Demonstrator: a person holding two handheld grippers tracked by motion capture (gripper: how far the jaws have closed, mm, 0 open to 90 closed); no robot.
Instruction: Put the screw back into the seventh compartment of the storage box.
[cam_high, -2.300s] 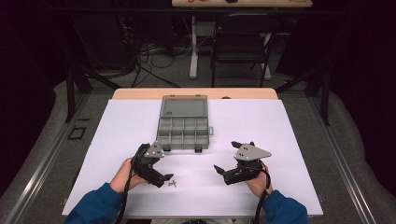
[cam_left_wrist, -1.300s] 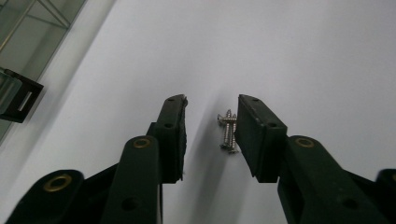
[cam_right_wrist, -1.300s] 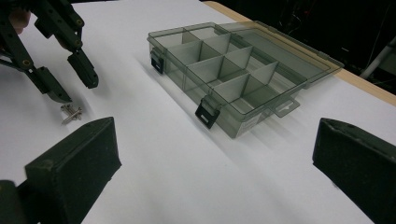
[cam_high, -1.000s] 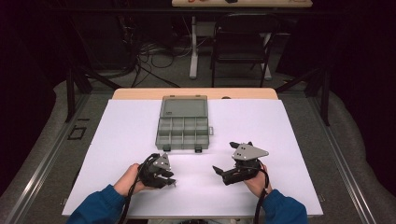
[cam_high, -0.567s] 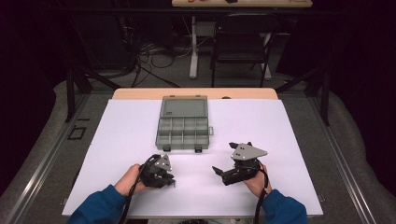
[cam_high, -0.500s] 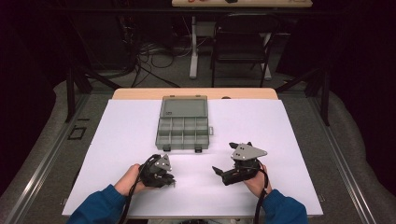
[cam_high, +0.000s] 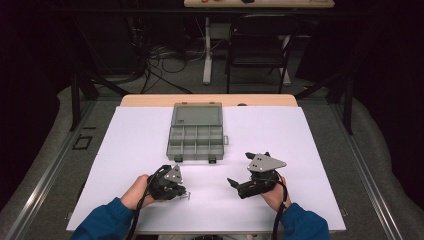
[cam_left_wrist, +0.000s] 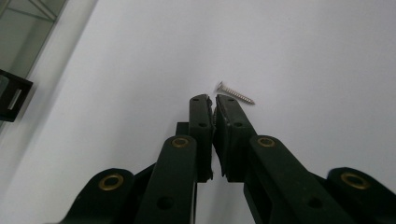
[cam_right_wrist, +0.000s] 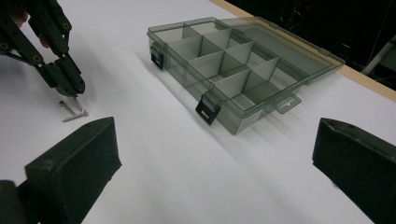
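My left gripper is sitting low at the front-left part of the table, with my left hand wrapping it from behind. Its jaws have just been closing and are now pressing nearly together. In the left gripper view a thin threaded sliver is showing in the slit between the pads, so they are pinching a screw, the pinched screw. In the right gripper view it is poking down from the tips to the white sheet.

A loose screw is lying flat on the sheet just beyond the tips, apart from them, head toward the jaws. In the right gripper view more loose metal is lying under the tips; I cannot tell the count.

My right gripper is hovering at the front-right part of the table, in my right hand, pointing toward the left one. Its jaws are spreading wide with nothing between them, only bare sheet.

The compartment box is sitting open near the middle of the far edge, lid folded back flat toward that edge, black latches facing me. The compartments that I can see are looking bare. The box is well apart from both grippers.
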